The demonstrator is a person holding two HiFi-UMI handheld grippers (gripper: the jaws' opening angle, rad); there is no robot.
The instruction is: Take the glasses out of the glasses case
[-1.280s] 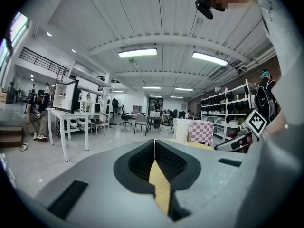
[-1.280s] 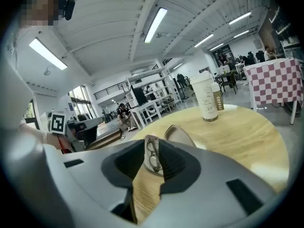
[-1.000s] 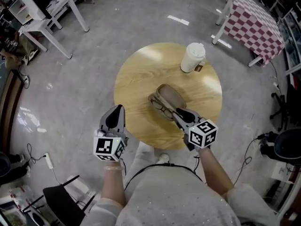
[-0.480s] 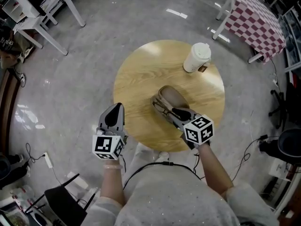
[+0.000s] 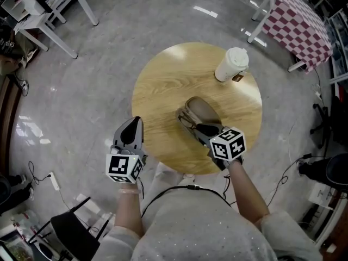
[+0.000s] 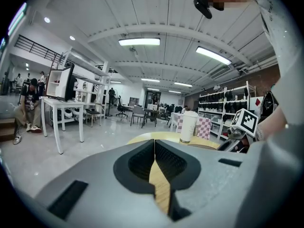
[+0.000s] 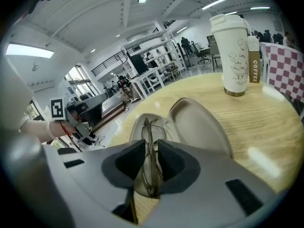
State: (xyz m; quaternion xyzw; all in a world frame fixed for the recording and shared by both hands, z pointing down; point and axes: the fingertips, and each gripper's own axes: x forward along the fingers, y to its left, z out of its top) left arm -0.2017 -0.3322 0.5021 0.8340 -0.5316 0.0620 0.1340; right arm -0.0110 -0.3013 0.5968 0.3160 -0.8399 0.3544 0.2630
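Note:
The open beige glasses case [image 5: 199,110] lies near the middle of the round wooden table [image 5: 163,80]. The folded dark-rimmed glasses [image 7: 151,144] rest in its lower half, beside the raised lid [image 7: 202,125]. My right gripper [image 7: 152,164] points down into the case; its jaws have just been closing, and the pads now touch the glasses on both sides. In the head view the right gripper [image 5: 202,129] covers most of the glasses [image 5: 186,123]. My left gripper [image 5: 132,127] hangs off the table's near-left edge, shut and empty, its jaws [image 6: 154,163] pressed together.
A white lidded coffee cup [image 5: 232,64] stands at the table's far right, seen also as the cup [image 7: 236,51] beyond the case. A checked tablecloth table [image 5: 296,23] and white desks [image 5: 49,15] stand farther off on the grey floor.
The right gripper has tipped down and moved in over the case, its jaws closing round the glasses. The left gripper has barely shifted.

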